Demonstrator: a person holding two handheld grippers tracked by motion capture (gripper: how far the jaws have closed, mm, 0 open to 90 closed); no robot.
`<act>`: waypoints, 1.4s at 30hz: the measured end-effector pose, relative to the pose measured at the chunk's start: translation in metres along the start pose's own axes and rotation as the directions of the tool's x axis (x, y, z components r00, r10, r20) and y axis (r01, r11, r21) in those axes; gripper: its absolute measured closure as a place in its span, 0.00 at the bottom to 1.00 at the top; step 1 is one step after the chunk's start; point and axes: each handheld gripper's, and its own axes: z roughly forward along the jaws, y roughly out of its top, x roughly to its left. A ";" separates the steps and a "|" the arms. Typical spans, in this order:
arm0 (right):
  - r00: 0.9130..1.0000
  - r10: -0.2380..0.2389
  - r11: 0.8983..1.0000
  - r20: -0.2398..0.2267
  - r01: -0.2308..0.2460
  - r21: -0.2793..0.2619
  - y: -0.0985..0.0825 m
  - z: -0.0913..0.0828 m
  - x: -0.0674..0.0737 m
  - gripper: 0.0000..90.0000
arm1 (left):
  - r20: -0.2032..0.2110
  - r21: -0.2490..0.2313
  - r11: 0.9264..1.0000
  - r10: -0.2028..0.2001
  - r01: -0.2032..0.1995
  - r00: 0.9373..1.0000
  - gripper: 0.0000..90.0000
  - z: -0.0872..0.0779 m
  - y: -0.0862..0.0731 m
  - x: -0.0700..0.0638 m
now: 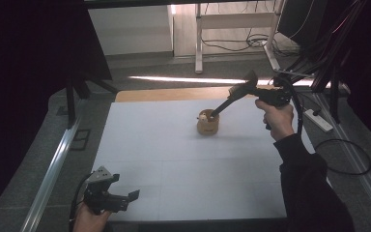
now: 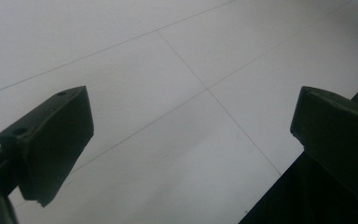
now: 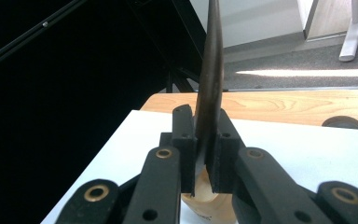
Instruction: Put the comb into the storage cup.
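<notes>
desk [image 1: 174, 159]: 1 | wooden cup [image 1: 207, 126]: 1, toward the desk's far edge | thin dark blade-like tool [image 3: 211, 84]: 1 | claws: 2 — left claw [image 1: 125, 198] at the desk's near-left corner, right claw [image 1: 214, 115] at the cup | hands: 2 | power strip [image 1: 319, 121]: 1, on the floor off the desk's right edge

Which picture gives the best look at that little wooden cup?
The high view: the wooden cup stands whole on the white table, a dark tool dipping in. The right gripper view catches just its rim below the jaws.
</notes>
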 end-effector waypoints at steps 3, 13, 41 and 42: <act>1.000 -0.002 1.000 0.004 0.002 0.000 -0.001 0.004 -0.001 0.93 | 0.001 0.000 1.000 0.000 0.000 1.000 0.00 0.000 0.000 0.000; 1.000 -0.010 1.000 0.029 0.010 0.005 -0.004 0.014 -0.004 0.93 | 0.002 0.000 1.000 0.000 0.000 1.000 0.00 0.000 0.000 0.000; 0.999 -0.011 0.999 0.047 0.009 0.039 -0.022 0.044 -0.009 0.93 | 0.012 -0.003 1.000 -0.007 0.007 1.000 0.00 0.000 0.000 0.002; 0.999 -0.010 0.999 0.047 0.008 0.041 -0.023 0.045 -0.010 0.93 | 0.012 -0.002 1.000 -0.006 0.006 1.000 0.00 0.000 0.000 0.002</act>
